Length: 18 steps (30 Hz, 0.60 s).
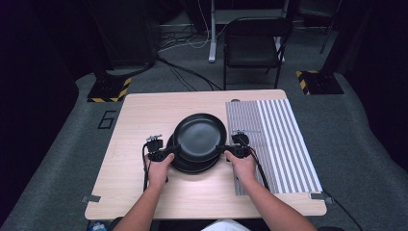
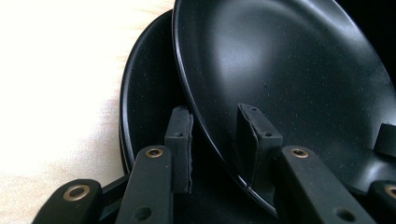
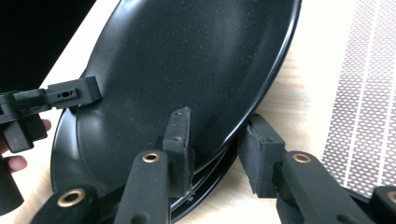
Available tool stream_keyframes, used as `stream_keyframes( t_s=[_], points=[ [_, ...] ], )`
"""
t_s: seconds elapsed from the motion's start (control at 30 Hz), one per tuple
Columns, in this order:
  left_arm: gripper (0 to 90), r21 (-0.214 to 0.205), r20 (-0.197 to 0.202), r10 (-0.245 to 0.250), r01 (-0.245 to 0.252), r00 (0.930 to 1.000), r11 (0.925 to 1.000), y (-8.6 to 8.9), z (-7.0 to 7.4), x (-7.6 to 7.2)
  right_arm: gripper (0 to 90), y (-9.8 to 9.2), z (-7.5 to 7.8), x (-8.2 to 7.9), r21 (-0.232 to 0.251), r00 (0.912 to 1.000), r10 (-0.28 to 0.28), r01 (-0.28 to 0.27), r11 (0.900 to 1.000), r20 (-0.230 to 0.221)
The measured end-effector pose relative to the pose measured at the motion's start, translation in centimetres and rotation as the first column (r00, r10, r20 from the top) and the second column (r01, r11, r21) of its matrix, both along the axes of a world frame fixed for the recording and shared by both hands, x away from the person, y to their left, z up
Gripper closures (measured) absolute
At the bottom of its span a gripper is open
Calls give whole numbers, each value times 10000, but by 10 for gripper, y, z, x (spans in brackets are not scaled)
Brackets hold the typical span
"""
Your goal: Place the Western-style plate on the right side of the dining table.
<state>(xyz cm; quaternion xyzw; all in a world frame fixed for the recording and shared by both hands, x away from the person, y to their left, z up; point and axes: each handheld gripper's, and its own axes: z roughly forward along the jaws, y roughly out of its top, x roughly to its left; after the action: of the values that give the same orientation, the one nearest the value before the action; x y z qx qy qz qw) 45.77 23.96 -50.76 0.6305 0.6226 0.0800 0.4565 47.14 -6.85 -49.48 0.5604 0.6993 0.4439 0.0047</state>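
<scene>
Top plate (image 1: 199, 134): black, sitting tilted on the stack at table centre, its far edge at 12 o'clock raised, both grippers gripping it at opposite rims.
Lower plates (image 1: 192, 166): black stack lying flat under the top plate, peeking out at 6 to 7 o'clock of it; how many there are I cannot tell.
Left gripper (image 1: 166, 155): sitting at 9 o'clock of the top plate, jaws straddling the rim. In the left gripper view one pad (image 2: 180, 149) is standing under the rim and the other (image 2: 254, 140) on the plate's inner face; clamped on the top plate.
Right gripper (image 1: 230, 150): sitting at 3 o'clock of the top plate, clamped on the top plate rim. In the right gripper view one pad (image 3: 180, 144) is pressing the inner face, the other (image 3: 259, 156) sitting outside the rim, with the lower plates' edges between them too.
Table (image 1: 139, 115): light wood, carrying the stack.
Striped mat (image 1: 276, 139): grey and white, lying at 3 o'clock of the plates, just beside the right gripper.
Hands: the left hand (image 1: 159, 169) and the right hand (image 1: 243, 166) are coming in from 6 o'clock, each holding its gripper.
</scene>
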Motion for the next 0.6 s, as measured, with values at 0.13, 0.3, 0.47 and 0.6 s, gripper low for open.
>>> stream_keyframes(
  t_s=[0.13, 0.3, 0.47, 0.6],
  points=[
    [669, 57, -80, -39, 39, 10000, 10000, 0, 1, -1, 649, 0, -1, 1, -45, 9998, 73, -73, 10000, 166],
    [663, 238, -52, -140, 141, 9999, 9996, -1, 5, -3, 649, -1, -1, 1, 6, 9998, 100, -100, 9999, 184],
    [660, 321, 98, -214, 210, 9997, 9993, -2, 9, -4, 648, -3, 2, -1, 73, 9995, 124, -126, 9999, 286],
    [657, 357, 170, -305, 299, 9994, 9989, -1, 13, -7, 645, -4, 5, -3, 98, 9994, 153, -156, 9998, 317]
  ],
)
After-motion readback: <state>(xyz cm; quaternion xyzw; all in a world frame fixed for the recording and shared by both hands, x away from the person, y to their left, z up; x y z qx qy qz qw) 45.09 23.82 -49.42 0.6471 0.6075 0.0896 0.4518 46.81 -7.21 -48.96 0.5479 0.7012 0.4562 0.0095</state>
